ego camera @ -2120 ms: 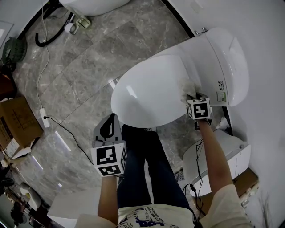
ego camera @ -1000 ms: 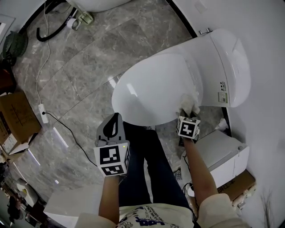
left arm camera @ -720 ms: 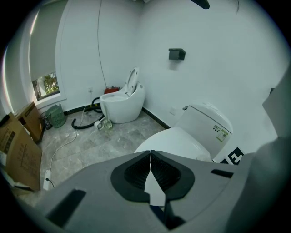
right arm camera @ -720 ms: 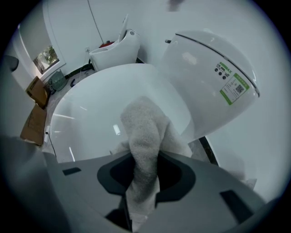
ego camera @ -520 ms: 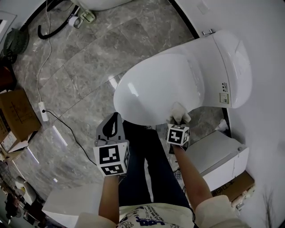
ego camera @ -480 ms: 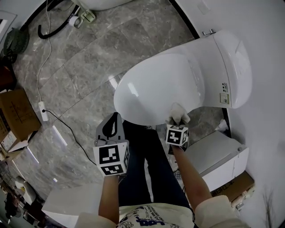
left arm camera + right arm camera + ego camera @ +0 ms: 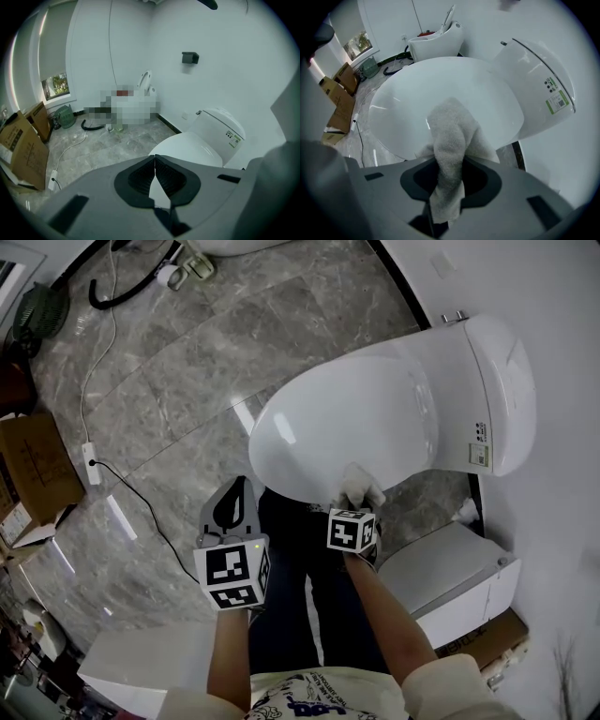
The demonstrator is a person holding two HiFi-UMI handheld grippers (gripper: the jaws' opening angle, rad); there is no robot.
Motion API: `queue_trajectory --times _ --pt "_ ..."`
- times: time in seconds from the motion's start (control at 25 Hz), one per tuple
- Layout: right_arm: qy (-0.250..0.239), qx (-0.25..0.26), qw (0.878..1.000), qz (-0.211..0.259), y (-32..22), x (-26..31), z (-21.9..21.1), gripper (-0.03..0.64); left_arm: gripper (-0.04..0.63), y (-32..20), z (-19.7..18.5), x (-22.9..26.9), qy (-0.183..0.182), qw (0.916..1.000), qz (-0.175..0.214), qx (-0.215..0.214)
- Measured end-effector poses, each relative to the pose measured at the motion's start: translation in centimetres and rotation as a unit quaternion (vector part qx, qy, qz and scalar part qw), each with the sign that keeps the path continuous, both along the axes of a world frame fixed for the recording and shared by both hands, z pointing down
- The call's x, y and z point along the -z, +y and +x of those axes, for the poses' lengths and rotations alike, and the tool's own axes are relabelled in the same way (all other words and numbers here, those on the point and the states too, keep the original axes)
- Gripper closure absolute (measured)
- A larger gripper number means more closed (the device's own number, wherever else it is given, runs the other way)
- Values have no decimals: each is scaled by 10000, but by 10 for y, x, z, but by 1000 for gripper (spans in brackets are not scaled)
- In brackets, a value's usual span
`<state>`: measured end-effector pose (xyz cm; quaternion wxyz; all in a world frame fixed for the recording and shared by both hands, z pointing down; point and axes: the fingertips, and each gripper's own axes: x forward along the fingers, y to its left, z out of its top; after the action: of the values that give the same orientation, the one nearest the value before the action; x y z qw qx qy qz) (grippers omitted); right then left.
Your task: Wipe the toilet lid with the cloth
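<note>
A white toilet with its lid (image 7: 347, 423) down fills the upper right of the head view. My right gripper (image 7: 355, 502) is shut on a pale grey cloth (image 7: 359, 486), which rests on the lid's near front rim. In the right gripper view the cloth (image 7: 451, 140) bunches between the jaws, with the glossy lid (image 7: 440, 89) beyond it. My left gripper (image 7: 234, 507) hovers over the floor left of the bowl, apart from the toilet. Its jaws meet with nothing between them in the left gripper view (image 7: 154, 159).
A white box-shaped unit (image 7: 450, 582) stands right of the toilet by the wall. A power strip and black cable (image 7: 92, 465) lie on the marble floor at left, beside cardboard boxes (image 7: 33, 470). A second toilet (image 7: 436, 37) stands farther back. The person's legs (image 7: 300, 587) stand just before the bowl.
My right gripper has dragged the cloth from the lid's right side near the tank toward me and leftward, down to the front rim. The left gripper has stayed put.
</note>
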<state>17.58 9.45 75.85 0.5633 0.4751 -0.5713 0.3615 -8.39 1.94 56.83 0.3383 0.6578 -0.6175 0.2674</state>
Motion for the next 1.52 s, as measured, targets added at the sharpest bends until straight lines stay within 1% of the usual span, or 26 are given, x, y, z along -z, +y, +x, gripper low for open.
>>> queue_trajectory --times 0.24,0.6,0.88,1.16,1.28,1.4,1.52 --pt "-71 191 9998 -44 3 -1 -27 512 586 5 -16 1 -38 9998 25 206" --pt "-298 716 9969 -139 4 1 -87 512 586 18 -44 3 -57 9984 -6 558" --pt "-593 1098 9920 -189 7 1 -131 512 587 24 -68 6 -133 9967 19 799" --pt "-760 1323 9881 -207 8 1 -161 512 586 33 -85 6 -210 9951 10 962" --pt "-964 1398 9851 -268 9 0 -180 512 586 38 -87 5 -235 9948 -1 987" --pt "-1211 1539 9797 -435 10 -2 -197 512 586 42 -86 6 -254 9947 8 996" --pt "-1384 1458 9779 -566 10 1 -200 513 586 44 -89 12 -268 9947 23 990"
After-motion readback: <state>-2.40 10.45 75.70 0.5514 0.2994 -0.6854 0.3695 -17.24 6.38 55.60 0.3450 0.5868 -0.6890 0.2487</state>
